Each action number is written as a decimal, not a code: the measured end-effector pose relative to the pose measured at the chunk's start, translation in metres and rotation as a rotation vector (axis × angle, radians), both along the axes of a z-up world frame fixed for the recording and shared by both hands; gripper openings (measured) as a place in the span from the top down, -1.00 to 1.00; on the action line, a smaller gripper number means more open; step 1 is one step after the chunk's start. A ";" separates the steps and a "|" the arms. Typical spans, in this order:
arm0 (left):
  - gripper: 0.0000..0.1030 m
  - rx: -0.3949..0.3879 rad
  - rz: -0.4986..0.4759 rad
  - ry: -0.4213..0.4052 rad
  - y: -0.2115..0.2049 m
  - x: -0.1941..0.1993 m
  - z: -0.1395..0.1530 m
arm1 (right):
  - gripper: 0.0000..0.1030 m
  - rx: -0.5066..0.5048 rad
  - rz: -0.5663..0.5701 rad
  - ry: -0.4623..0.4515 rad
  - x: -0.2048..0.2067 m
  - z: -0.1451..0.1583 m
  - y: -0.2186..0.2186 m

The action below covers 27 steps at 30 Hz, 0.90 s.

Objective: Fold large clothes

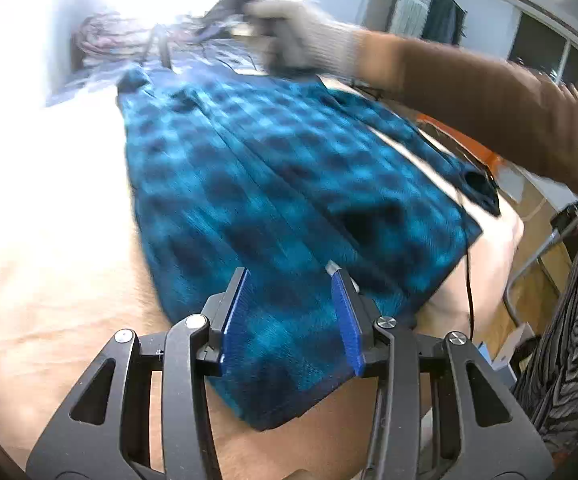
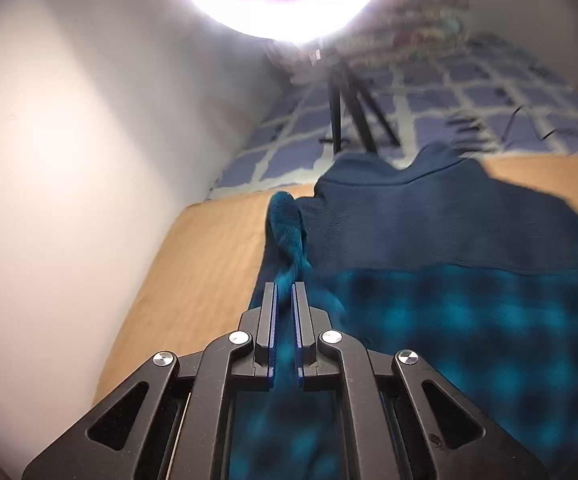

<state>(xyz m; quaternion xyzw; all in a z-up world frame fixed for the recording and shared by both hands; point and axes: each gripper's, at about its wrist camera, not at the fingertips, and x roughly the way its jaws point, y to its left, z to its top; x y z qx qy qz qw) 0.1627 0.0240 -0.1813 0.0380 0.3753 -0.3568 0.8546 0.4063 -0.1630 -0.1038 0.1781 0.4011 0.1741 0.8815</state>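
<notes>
A blue and black plaid shirt [image 1: 273,184] lies spread on a tan bed surface [image 1: 61,264]. My left gripper [image 1: 291,280] is open just above the shirt's near hem, jaws wide apart with nothing between them. My right gripper [image 2: 284,292] is shut on a bunched fold of the shirt [image 2: 449,280] near the collar end, where the dark plain inner fabric [image 2: 429,224] shows. In the left wrist view the gloved right hand [image 1: 309,36] holds that gripper at the shirt's far end.
A bright ring light on a black tripod [image 2: 345,108] stands on a blue checked blanket [image 2: 469,88] beyond the shirt. A white wall [image 2: 69,160] runs along the left. A black cable [image 1: 469,280] hangs off the bed's right edge, near an orange object [image 1: 489,156].
</notes>
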 end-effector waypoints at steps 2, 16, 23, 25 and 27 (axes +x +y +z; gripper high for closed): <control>0.18 -0.012 0.013 -0.007 0.006 0.000 0.019 | 0.88 -0.016 0.012 -0.023 -0.031 0.023 -0.007; 0.18 0.067 0.092 -0.087 0.011 -0.021 0.147 | 0.17 -0.209 -0.014 -0.136 -0.279 0.088 -0.053; 0.18 0.020 0.077 -0.093 -0.033 -0.042 0.154 | 0.11 -0.262 -0.158 -0.055 -0.345 0.041 -0.122; 0.18 0.016 0.069 -0.095 -0.050 -0.045 0.147 | 0.11 -0.257 -0.219 -0.025 -0.356 0.029 -0.149; 0.18 0.004 0.058 -0.085 -0.066 -0.045 0.136 | 0.07 -0.237 -0.274 0.011 -0.364 0.018 -0.178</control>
